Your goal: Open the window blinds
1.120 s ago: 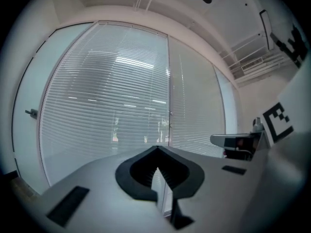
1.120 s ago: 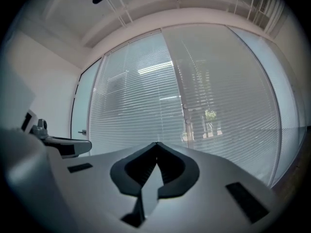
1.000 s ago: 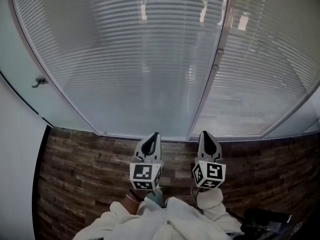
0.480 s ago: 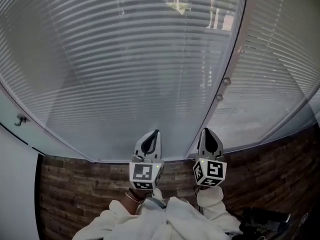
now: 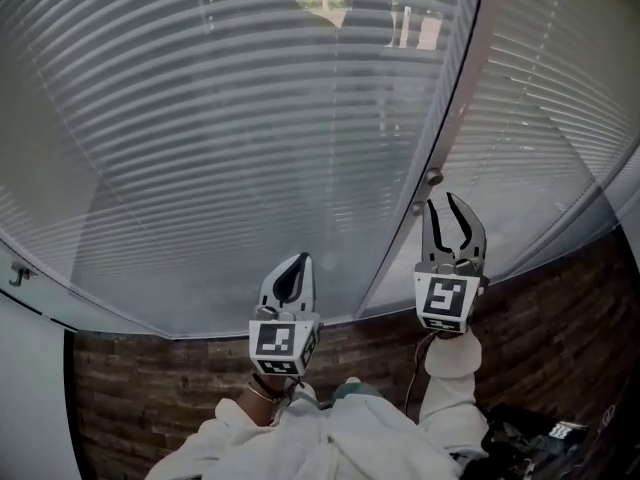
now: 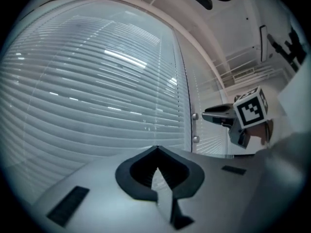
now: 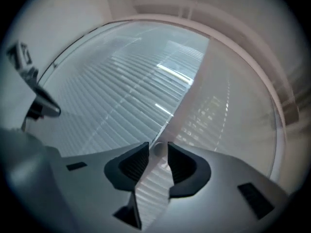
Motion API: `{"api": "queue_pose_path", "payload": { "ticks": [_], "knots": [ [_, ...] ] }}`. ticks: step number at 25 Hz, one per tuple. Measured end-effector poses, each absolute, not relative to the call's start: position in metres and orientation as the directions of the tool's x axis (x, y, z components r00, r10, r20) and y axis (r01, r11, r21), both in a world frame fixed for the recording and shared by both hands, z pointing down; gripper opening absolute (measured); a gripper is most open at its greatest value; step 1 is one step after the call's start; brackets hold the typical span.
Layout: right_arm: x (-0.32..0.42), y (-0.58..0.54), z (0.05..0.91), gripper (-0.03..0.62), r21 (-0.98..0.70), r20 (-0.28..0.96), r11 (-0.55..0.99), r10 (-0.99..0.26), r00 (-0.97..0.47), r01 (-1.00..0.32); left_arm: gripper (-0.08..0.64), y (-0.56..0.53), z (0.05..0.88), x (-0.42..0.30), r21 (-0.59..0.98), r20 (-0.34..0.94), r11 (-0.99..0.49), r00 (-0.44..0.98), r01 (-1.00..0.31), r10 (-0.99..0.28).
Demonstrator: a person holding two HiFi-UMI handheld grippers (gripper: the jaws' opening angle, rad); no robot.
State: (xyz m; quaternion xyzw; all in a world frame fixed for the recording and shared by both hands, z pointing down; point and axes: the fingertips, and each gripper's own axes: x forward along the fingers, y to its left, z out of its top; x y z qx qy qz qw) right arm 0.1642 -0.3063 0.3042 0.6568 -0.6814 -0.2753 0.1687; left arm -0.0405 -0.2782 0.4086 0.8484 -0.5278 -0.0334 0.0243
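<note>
White slatted blinds (image 5: 230, 138) with their slats shut cover the wide window in front of me. A pale vertical frame (image 5: 450, 118) splits it, and two small round knobs (image 5: 432, 178) sit on that frame. My right gripper (image 5: 442, 206) is raised just below them. Its jaws are opening, and one knob (image 7: 156, 151) shows just ahead between the tips, untouched by the pads. My left gripper (image 5: 298, 260) is lower and to the left, shut and empty, pointing at the blinds (image 6: 97, 96). The left gripper view also shows the right gripper (image 6: 221, 116) beside the knobs (image 6: 195, 116).
A brown plank-patterned surface (image 5: 150, 388) runs under the window. A small hook (image 5: 15, 273) sits on the white wall at the left. White sleeves (image 5: 330, 438) fill the bottom centre, with a dark object (image 5: 520, 438) at the bottom right.
Both grippers have come closer to the blinds. The right gripper has risen beside the knobs, rolled, and gone from shut to open. The left stays shut.
</note>
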Motion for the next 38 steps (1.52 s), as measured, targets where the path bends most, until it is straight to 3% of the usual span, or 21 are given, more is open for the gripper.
{"api": "queue_pose_path", "payload": {
  "ticks": [3,8,12,15,18,23,30,34,38],
  "knots": [
    [0.164,-0.326,0.307,0.114,0.875,-0.052,-0.036,-0.998,-0.019,-0.483,-0.002,-0.288,0.403,-0.029,0.075,-0.047,-0.447,0.445,-0.891,-0.895],
    [0.164,-0.345,0.319,0.13,0.981,0.069,0.072,-0.997,-0.023,-0.18,-0.002,-0.295,0.413,-0.012,0.111,-0.029,-0.452,0.451,-0.885,-0.892],
    [0.165,-0.357,0.321,0.135,0.995,0.093,0.093,-0.996,-0.016,-0.023,-0.002,-0.3,0.412,-0.002,0.118,-0.034,-0.451,0.45,-0.885,-0.892],
    [0.166,-0.358,0.319,0.135,0.997,0.079,0.079,-0.997,0.008,0.013,-0.002,-0.3,0.412,0.001,0.114,-0.035,-0.449,0.448,-0.886,-0.893],
    [0.167,-0.358,0.317,0.133,0.994,0.086,0.085,-0.996,0.011,-0.075,-0.002,-0.301,0.415,-0.002,0.105,-0.03,-0.437,0.437,-0.893,-0.899],
    [0.169,-0.359,0.311,0.132,0.872,0.114,0.106,-0.993,-0.011,-0.479,-0.002,-0.305,0.419,-0.013,0.108,-0.018,-0.416,0.416,-0.903,-0.909],
    [0.175,-0.36,0.306,0.132,0.41,0.107,0.116,-0.991,-0.078,-0.905,-0.002,-0.303,0.414,-0.013,0.104,-0.021,-0.426,0.426,-0.899,-0.904],
    [0.184,-0.363,0.306,0.132,-0.009,0.078,0.162,-0.984,-0.162,-0.987,-0.002,-0.303,0.411,-0.011,0.102,-0.022,-0.432,0.433,-0.896,-0.901],
    [0.188,-0.362,0.305,0.132,-0.357,0.01,0.184,-0.98,-0.201,-0.916,-0.002,-0.299,0.412,-0.009,0.104,-0.024,-0.446,0.446,-0.889,-0.895]
  ]
}}
